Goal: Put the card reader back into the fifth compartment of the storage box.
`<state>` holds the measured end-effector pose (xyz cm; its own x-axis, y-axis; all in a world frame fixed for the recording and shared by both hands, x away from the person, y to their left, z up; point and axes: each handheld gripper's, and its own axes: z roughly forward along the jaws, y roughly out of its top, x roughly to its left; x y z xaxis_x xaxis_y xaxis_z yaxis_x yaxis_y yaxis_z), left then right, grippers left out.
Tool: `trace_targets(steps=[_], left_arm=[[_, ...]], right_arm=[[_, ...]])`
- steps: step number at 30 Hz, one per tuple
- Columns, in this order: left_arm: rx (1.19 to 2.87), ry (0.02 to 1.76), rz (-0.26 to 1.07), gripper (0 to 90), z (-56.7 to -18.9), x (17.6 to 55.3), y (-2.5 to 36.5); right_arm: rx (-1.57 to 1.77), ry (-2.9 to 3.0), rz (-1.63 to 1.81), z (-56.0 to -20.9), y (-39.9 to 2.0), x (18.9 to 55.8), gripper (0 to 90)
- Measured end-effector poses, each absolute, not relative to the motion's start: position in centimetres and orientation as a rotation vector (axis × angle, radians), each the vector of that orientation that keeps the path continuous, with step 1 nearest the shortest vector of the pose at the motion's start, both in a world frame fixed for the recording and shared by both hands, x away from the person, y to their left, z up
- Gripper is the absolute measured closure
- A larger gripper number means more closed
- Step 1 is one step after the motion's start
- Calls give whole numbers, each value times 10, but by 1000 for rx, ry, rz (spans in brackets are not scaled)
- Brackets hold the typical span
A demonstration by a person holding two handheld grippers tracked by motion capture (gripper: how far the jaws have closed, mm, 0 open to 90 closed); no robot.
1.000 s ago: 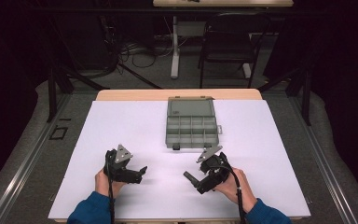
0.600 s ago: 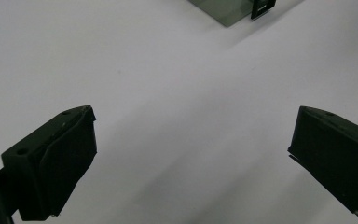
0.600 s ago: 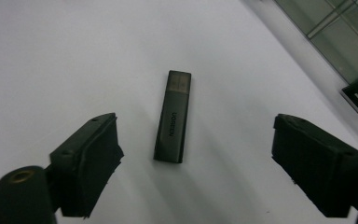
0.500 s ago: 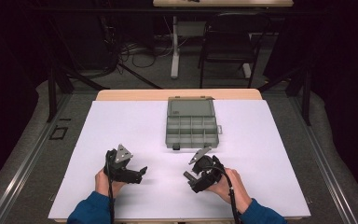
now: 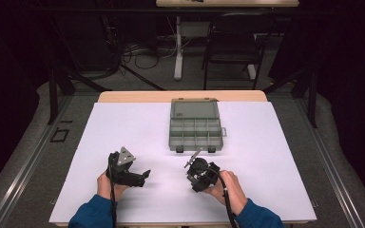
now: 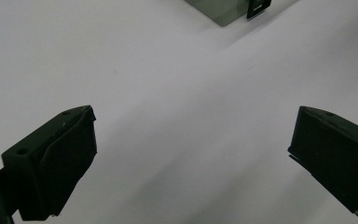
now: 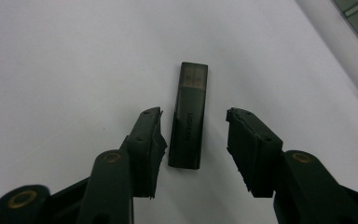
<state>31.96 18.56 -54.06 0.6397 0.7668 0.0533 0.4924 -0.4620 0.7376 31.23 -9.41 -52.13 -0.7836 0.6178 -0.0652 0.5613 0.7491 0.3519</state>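
White table top (image 5: 266, 156) carries all items. Largest item on it: a grey compartment box (image 5: 196, 128), lid raised at the far side, set at the middle of the far half; its near corner with a black latch also shows in the left gripper view (image 6: 228, 9).

Left gripper (image 5: 140, 176) is held low over the near left part of the table, jaws released and spread wide, bare surface between them; well apart from the box.

Right gripper (image 7: 193, 135) is held near the table front, right of centre, just short of the box's near edge. Its jaws have just been closing and straddle a dark slim USB stick (image 7: 189, 123), which lies flat on the table, lengthwise between them. The pads stand clear of it on both sides: not gripped. Nothing obstructs the stick.
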Motion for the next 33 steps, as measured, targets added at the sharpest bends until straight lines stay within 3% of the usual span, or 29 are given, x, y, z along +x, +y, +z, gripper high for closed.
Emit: trace_targets(steps=[6, 13, 33], left_arm=[[2152, 973, 495, 0, -540, 320, 186], [2161, 968, 492, 0, -541, 320, 185], [2158, 964, 488, 0, -540, 320, 185]], right_arm=[[947, 2806, 403, -526, -91, 317, 658], [969, 2834, 347, -529, -87, 320, 703], [1050, 2936, 336, -528, -91, 336, 731]])
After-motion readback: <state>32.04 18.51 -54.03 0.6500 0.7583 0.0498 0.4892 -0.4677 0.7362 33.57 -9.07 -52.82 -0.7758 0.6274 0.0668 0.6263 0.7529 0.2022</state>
